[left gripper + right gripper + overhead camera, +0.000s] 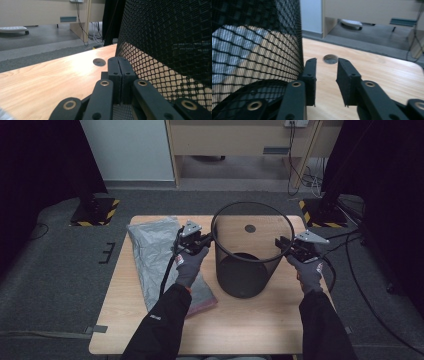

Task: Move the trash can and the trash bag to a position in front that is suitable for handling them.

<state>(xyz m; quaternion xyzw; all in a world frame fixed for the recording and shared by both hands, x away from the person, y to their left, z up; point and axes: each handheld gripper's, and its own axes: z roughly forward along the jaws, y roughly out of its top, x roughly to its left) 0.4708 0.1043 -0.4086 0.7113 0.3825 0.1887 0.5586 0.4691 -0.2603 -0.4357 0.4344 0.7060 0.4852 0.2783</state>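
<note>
Work in hand: two hands bring their tongs to the rim of a black mesh bin (248, 252), one at each side.
Bin: stands on the counter (260, 325) on its base, mouth up and leaning toward the camera in the high view; its long axis runs up from the counter.
Left tongs (206, 240): at the bin's left rim. In the left gripper view (118, 72) the two jaws lie flat against each other, closed, with mesh (170, 50) just to one side; whether a strand of rim is pinched between them I cannot tell.
Right tongs (281, 244): at the bin's right rim. In the right gripper view (325, 75) the jaws stand apart with a bare gap; the mesh wall (257, 50) lies against the outer face of one jaw, not between them.
Key relation: the bin sits between the two tongs, each about equally near.
Grey bag (150, 252): flat on the counter, left of the bin, partly under the left forearm.
Hard to make out: the rim itself at either contact point.
</note>
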